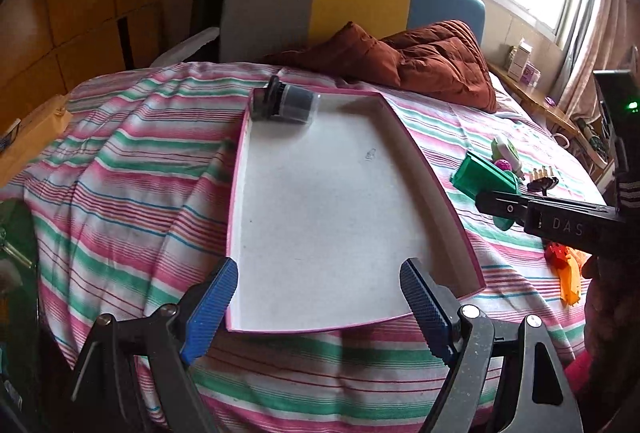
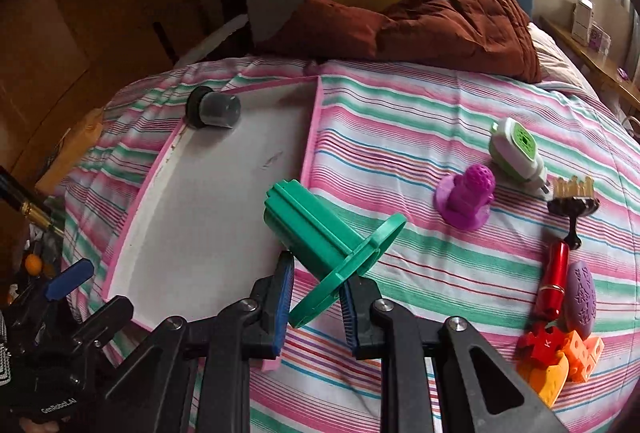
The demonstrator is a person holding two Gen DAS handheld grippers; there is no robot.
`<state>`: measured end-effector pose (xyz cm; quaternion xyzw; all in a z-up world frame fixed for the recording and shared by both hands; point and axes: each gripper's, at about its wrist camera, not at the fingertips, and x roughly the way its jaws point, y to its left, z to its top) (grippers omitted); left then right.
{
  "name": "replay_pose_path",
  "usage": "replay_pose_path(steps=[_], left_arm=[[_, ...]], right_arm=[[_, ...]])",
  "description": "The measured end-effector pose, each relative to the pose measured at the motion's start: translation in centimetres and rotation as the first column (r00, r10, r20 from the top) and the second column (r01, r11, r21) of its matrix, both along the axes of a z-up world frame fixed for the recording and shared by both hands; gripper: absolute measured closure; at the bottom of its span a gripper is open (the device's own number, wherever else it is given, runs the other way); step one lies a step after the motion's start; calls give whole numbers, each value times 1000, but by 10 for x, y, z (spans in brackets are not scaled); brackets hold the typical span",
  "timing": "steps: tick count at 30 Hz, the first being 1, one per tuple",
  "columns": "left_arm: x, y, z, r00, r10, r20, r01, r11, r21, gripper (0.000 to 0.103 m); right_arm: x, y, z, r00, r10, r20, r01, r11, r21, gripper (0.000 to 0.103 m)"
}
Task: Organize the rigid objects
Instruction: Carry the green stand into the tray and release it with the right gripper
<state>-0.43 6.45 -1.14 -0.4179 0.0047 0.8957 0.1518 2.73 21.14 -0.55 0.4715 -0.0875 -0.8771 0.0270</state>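
Note:
A shallow pink-rimmed white tray (image 1: 428,169) lies on the striped bed; it also shows in the right wrist view (image 2: 310,129). A black-capped clear jar (image 1: 290,103) lies in its far left corner, also seen from the right wrist (image 2: 216,109). My left gripper (image 1: 318,289) is open and empty over the tray's near edge. My right gripper (image 2: 316,281) is shut on a green plastic spool (image 2: 320,229), held above the tray's right rim; the spool also shows in the left wrist view (image 1: 482,177).
On the bedspread right of the tray lie a purple nubbed toy (image 2: 466,197), a white and green plug-in device (image 2: 516,153), a small brush (image 2: 572,197), a red tube (image 2: 554,279), a purple oval (image 2: 580,297) and orange pieces (image 2: 560,361). A brown quilt (image 2: 440,21) lies at the headboard.

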Motion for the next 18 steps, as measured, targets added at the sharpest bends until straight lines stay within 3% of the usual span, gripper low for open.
replay_pose_path(steps=[18], left_arm=[[-12,-39,-10,995,93,30,-93,995,26,19]], right_arm=[[-70,-84,-23,988,147,46,-147,989,-10,82]])
